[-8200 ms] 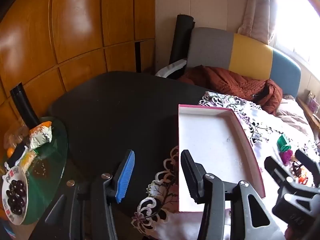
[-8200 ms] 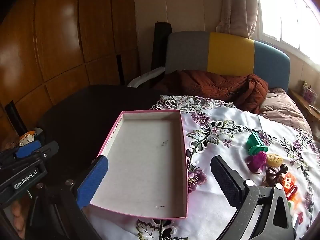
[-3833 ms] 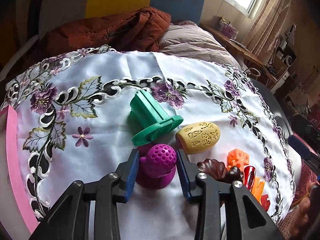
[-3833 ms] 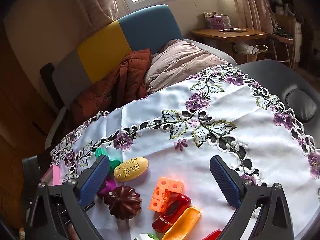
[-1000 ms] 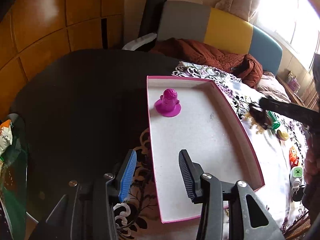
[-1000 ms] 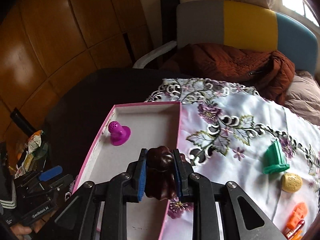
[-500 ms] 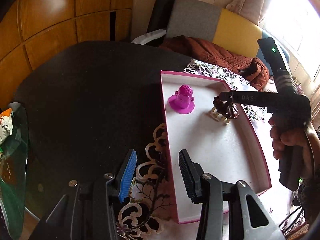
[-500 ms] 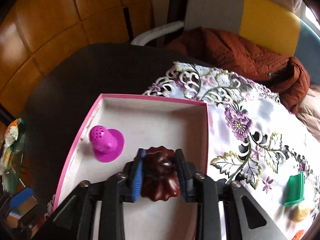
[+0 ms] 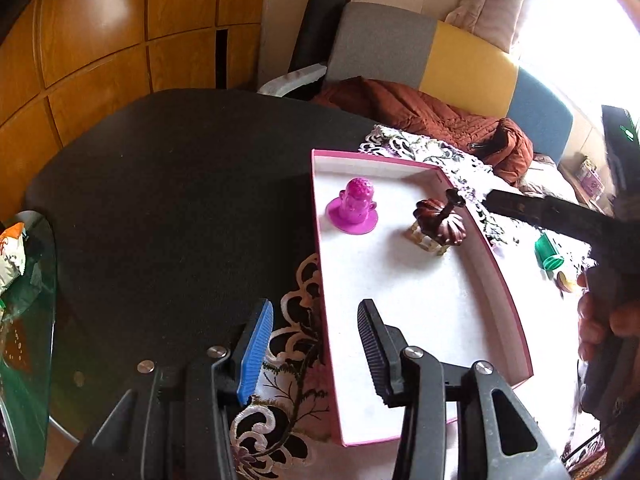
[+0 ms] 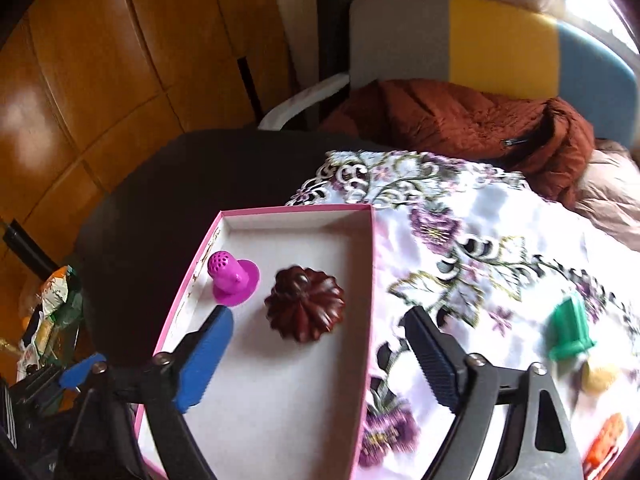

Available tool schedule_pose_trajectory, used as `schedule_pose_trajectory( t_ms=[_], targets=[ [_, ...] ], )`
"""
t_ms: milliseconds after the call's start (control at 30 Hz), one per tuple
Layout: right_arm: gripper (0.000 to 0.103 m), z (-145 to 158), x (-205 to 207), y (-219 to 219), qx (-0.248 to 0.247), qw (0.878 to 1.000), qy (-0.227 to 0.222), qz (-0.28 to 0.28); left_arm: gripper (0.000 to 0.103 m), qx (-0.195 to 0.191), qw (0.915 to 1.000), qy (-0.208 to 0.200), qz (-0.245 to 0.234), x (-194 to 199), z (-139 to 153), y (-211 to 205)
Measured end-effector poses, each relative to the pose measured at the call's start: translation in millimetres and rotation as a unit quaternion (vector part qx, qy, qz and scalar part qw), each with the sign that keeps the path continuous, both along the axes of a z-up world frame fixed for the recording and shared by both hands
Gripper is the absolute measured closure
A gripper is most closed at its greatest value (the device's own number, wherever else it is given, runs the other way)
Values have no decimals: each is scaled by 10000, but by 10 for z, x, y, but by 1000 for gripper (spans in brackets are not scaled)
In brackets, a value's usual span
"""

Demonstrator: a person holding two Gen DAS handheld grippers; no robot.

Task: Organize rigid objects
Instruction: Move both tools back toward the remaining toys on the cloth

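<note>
Jaws of the right hand-held gripper (image 10: 320, 354) have just been opening, nothing between them — the brown fluted mould (image 10: 305, 309) sits released in the pink box (image 10: 370, 280), beside the purple toy (image 10: 233, 278). Left hand-held gripper (image 9: 314, 350) hovers half-spread, empty, straddling the box's near wall.

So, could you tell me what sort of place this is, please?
Probably a home living room: a grey, yellow and blue sofa with a rust quilted jacket, wood-panelled wall, and an embroidered floral tablecloth.
</note>
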State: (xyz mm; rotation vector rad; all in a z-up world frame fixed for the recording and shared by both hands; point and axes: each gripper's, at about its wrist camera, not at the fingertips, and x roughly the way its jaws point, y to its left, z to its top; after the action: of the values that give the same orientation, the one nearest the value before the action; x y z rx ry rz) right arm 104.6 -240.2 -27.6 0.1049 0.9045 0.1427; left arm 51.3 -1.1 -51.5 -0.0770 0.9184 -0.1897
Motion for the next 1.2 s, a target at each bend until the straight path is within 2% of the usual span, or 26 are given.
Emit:
schedule_pose_trajectory(
  t_ms=[133,267,500,733,1000,1200],
  targets=[
    [7,63,-278,-85,-126,9997,-166,-102,59,27,9999,-38,-89,-38,32,-69],
    [6,87,-535,-182,-257,9992,-236,-184,59,52,9998,-52,-197,-75,47,-134],
    [0,112,-869,-455,-262,9980,-286,-497,59,153,9989,-77,-426,-153,72,-282],
    [0,155,-1125,-880,-267,9944,-324,-966,59,242,9973,-89,-692,-224,91,-475],
    [0,278,-1312,-1503,-456,9841,-445,-1658,59,385,9942,-99,-1002,-287,111,-739],
    [0,319,-1401,-2052,-712,9685,-506,-2331,59,396,9914,-106,-1240,-301,145,-931]
  ],
)
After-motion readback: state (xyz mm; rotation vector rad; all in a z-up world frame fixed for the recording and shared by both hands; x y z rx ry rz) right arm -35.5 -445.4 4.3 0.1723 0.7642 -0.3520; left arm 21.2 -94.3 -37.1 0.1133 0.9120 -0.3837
